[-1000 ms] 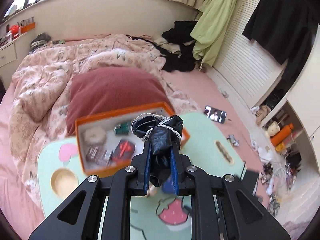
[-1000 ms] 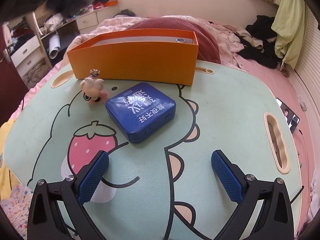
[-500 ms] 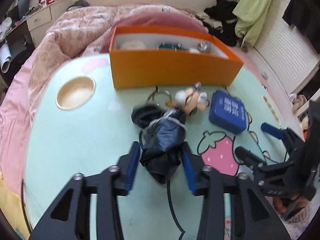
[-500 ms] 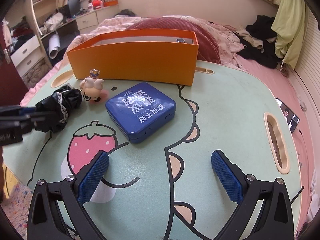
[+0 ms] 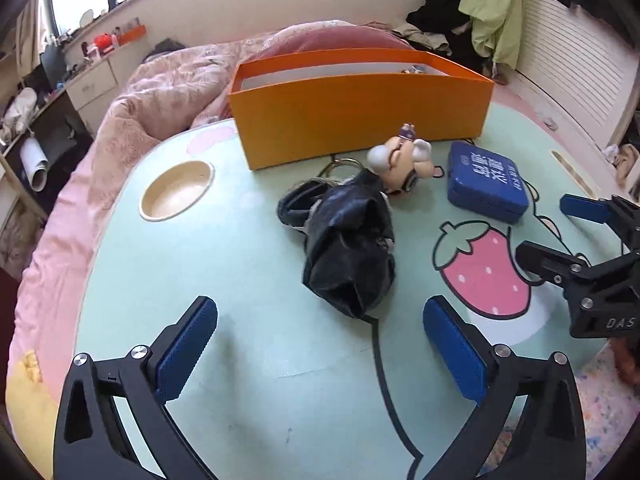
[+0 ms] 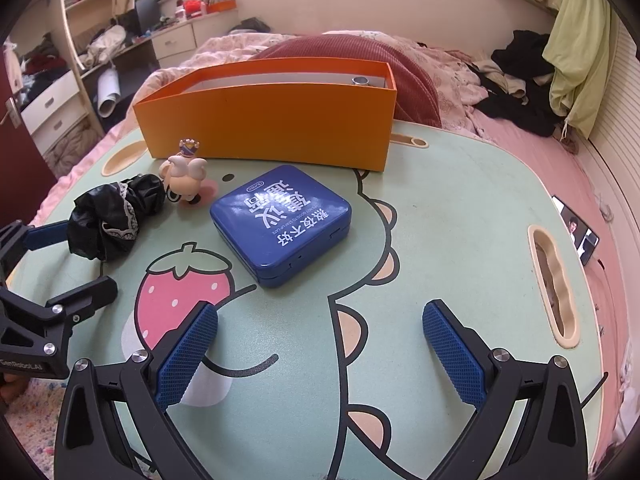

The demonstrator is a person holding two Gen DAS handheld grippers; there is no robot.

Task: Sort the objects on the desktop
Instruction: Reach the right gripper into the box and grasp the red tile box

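Just released: pouch dropped on the table, not in the box

Left gripper, clamped on the pouch a second ago above the box, now stands wide apart and empty behind it; right gripper unchanged, apart, empty. Pouch touches the figurine; tin just beside. Sorting seems undone. Box wall blocks ahead; bare table near both grippers, edge close on the left
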